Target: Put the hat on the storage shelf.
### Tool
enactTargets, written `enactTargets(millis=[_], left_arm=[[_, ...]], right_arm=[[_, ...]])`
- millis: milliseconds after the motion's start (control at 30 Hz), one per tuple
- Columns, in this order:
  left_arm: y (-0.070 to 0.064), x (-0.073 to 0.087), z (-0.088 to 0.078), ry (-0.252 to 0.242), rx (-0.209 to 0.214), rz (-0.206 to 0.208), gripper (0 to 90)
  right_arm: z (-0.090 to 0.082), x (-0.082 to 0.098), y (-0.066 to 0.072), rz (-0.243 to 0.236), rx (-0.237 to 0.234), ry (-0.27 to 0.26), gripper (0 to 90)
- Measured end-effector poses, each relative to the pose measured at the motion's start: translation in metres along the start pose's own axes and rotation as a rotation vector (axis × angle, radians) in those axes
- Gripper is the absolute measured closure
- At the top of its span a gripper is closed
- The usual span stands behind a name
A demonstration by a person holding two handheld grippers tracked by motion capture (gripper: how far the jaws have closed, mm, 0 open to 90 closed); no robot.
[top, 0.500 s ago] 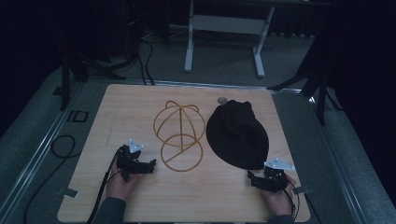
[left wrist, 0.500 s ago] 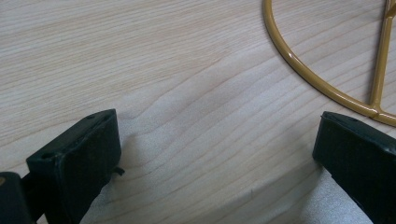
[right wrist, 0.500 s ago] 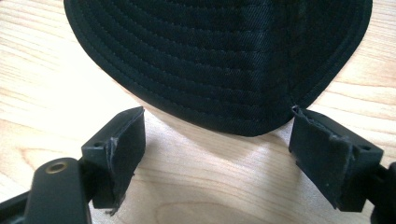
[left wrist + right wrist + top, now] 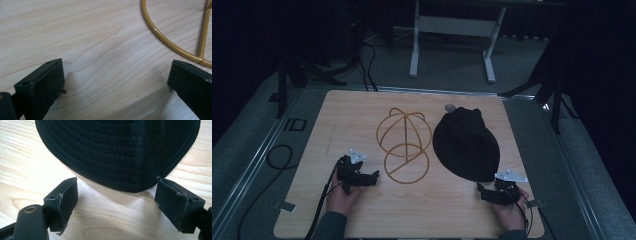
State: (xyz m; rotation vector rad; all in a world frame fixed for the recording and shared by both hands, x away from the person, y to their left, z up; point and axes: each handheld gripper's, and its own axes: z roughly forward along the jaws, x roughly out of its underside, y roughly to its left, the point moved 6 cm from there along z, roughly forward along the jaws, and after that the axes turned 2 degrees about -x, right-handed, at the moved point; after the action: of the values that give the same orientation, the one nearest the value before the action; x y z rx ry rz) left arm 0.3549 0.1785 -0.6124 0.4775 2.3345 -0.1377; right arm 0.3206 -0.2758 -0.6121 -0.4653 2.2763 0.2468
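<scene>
Little has shifted since the earlier frame: both our hands rest where they were near the front edge of the counter (image 4: pixel 337 110), and the black cap (image 4: pixel 466 145) lies in the same spot. Our right claw (image 4: pixel 116 195) stands spread wide, nothing between its pads, with the tip of the cap's brim just ahead of it. Our left claw (image 4: pixel 116 77) is spread too, empty, just beside the gold wire cap stand (image 4: pixel 403 145). The cap sits right of the stand, close but apart. We judge it light and soft in the crown, stiffer along the stitched brim, so the brim edge is our best hold.
</scene>
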Motion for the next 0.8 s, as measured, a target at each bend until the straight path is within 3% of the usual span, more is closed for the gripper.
enactTargets(millis=[233,500,800], left_arm=[[-0.0006,0.0004,-0.0004,-0.001,-0.009,-0.011,1.3],[-0.0007,0.0003,-0.0003,0.0,-0.011,-0.015,1.3],[-0.0005,-0.0001,0.0,0.001,-0.014,-0.018,1.3]], right_arm=[[-0.001,-0.0011,-0.0007,-0.018,-0.019,0.033,18.8],[-0.0028,-0.0052,-0.0008,-0.038,-0.039,0.132,19.2],[-0.008,-0.0069,-0.0058,-0.051,-0.052,0.166,33.6]])
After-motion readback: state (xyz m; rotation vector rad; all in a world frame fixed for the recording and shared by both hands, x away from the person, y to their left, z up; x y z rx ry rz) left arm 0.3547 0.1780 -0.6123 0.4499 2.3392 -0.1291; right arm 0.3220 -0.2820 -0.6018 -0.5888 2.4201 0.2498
